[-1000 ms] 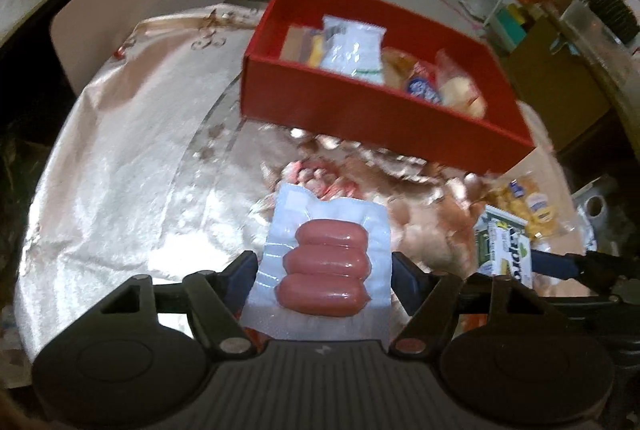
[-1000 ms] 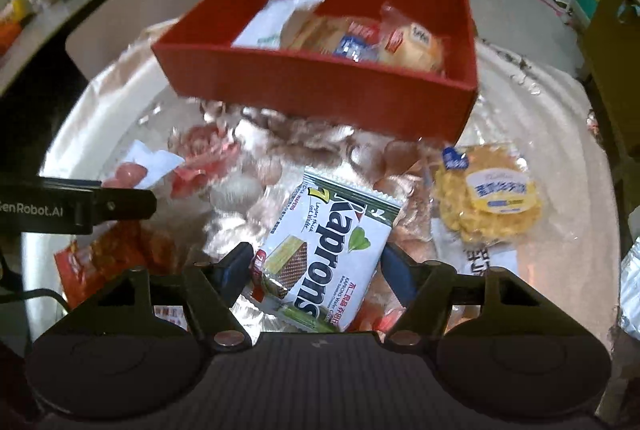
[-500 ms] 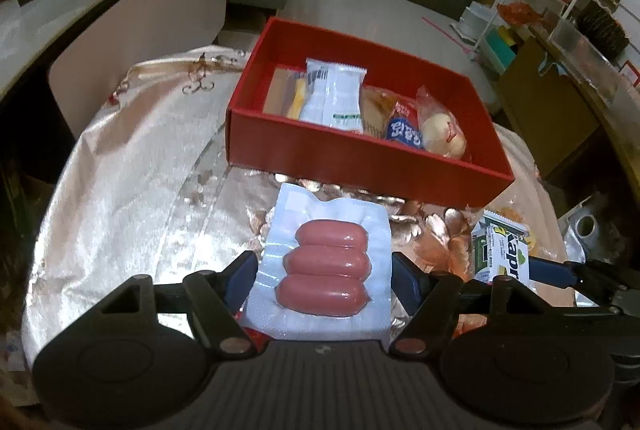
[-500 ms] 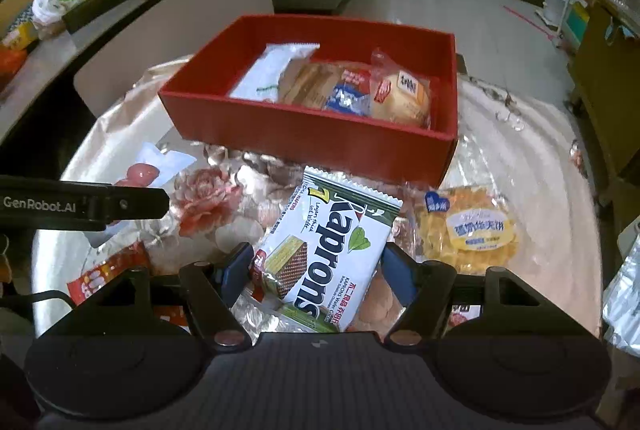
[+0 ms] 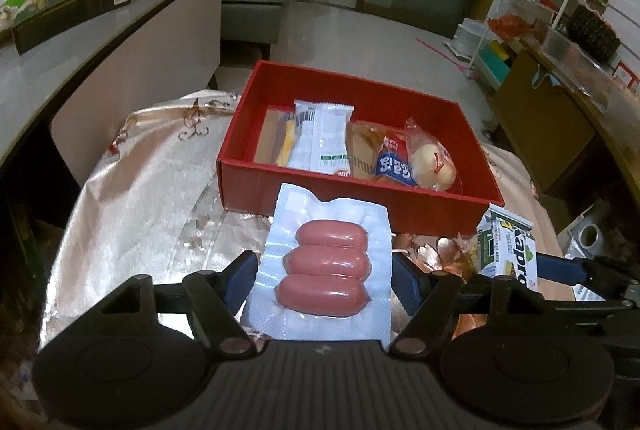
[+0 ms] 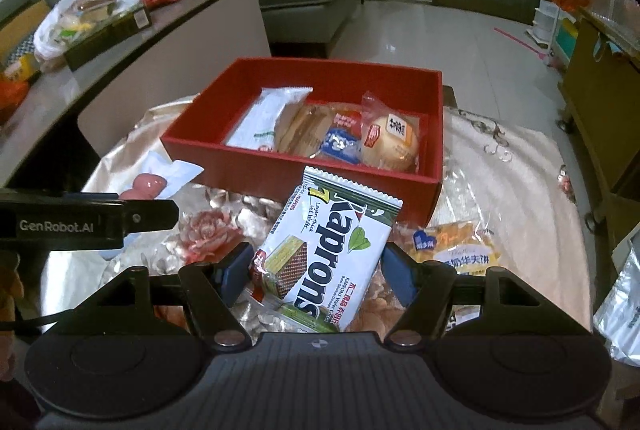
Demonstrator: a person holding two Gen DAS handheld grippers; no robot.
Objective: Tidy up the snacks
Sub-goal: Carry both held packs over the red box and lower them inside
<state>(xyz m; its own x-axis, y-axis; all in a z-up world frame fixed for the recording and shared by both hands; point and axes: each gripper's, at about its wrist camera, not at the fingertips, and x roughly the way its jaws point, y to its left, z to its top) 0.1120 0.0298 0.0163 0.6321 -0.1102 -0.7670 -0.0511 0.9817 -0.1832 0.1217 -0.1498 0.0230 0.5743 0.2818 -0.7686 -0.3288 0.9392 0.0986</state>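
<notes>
Between the blue pads of the left gripper [image 5: 323, 272] sits a clear vacuum pack of three pink sausages [image 5: 325, 262], clamped by its side edges and held off the shiny floral tablecloth [image 5: 144, 214]. At 12 o'clock from that pack stands the red box [image 5: 360, 198], open-topped, its near wall just beyond the pack's top edge. Inside the box lie a white wrapper [image 5: 322, 138] toward 11 o'clock, a brown-and-blue biscuit bag [image 5: 384, 158] in the middle, and a round bun in clear film [image 5: 434, 162] toward 1 o'clock, all packed close against each other. At 3 o'clock in the left view the wafer pack [image 5: 508, 250] shows, pinched by the other tool. From the right view, the right gripper [image 6: 318, 266] is closed on that white-and-green wafer pack [image 6: 332, 254], pads pressing its long sides, the pack tilted with its top toward 1 o'clock and raised above the cloth. Just beside it at 3 o'clock a yellow cake packet [image 6: 456, 250] lies flat on the cloth, near the box's right corner. At 9 o'clock the left gripper's black arm [image 6: 92, 222] crosses the frame, with the sausage pack's end [image 6: 160, 178] showing above it. A silver bag [image 6: 620, 310] lies at the far right edge.
</notes>
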